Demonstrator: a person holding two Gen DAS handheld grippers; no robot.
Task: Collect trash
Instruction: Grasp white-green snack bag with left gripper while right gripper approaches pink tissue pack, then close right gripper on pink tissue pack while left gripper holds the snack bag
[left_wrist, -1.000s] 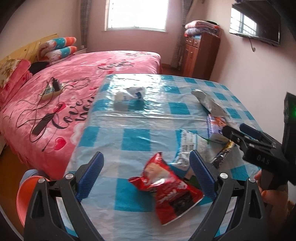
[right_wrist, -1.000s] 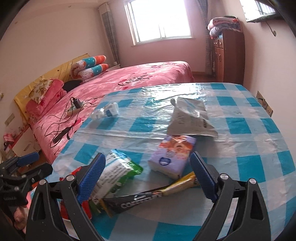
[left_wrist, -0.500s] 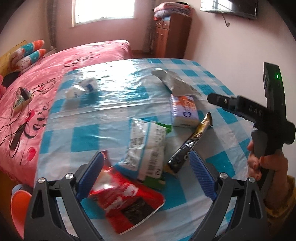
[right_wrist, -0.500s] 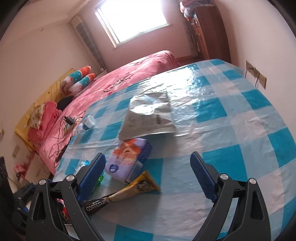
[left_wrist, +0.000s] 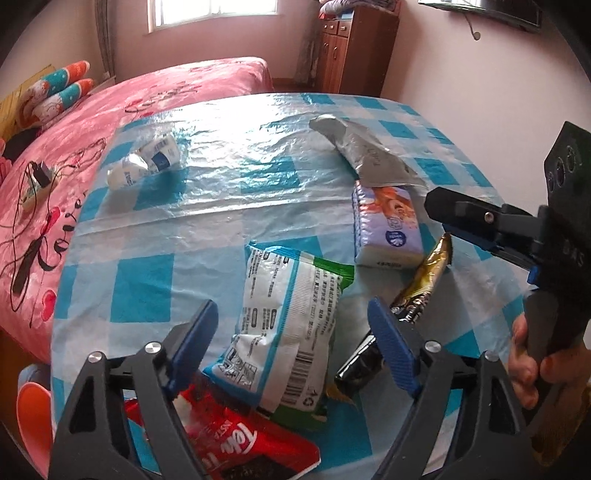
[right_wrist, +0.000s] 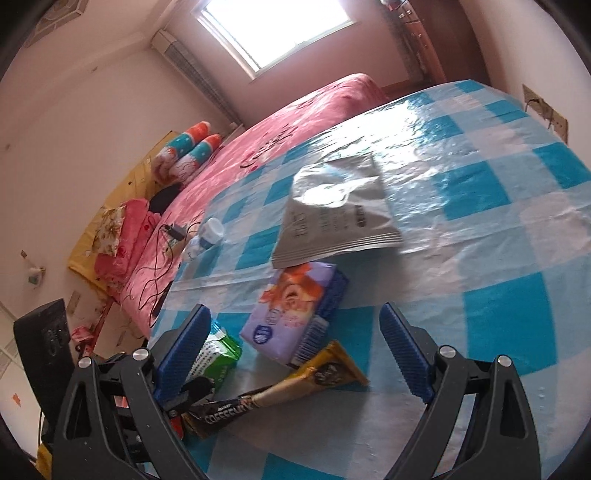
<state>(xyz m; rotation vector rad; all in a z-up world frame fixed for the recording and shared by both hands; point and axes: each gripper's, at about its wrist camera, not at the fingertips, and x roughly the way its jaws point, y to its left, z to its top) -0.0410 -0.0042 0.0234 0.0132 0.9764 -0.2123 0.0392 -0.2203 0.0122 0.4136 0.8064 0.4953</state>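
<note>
On a blue-checked table (left_wrist: 229, 206), the left gripper (left_wrist: 295, 339), jaws spread but just narrowing, straddles a white-and-green snack wrapper (left_wrist: 288, 325) without pinching it. The wrapper looks light, crinkly and slippery; its flat middle seems the best hold.

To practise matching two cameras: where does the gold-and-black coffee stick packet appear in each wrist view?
Left wrist view: coffee stick packet lies right of centre, running diagonally past the right blue fingertip.
Right wrist view: it lies low, centre-left, between the fingers.
Shared landmark: the purple tissue pack just beyond its gold end.
</note>
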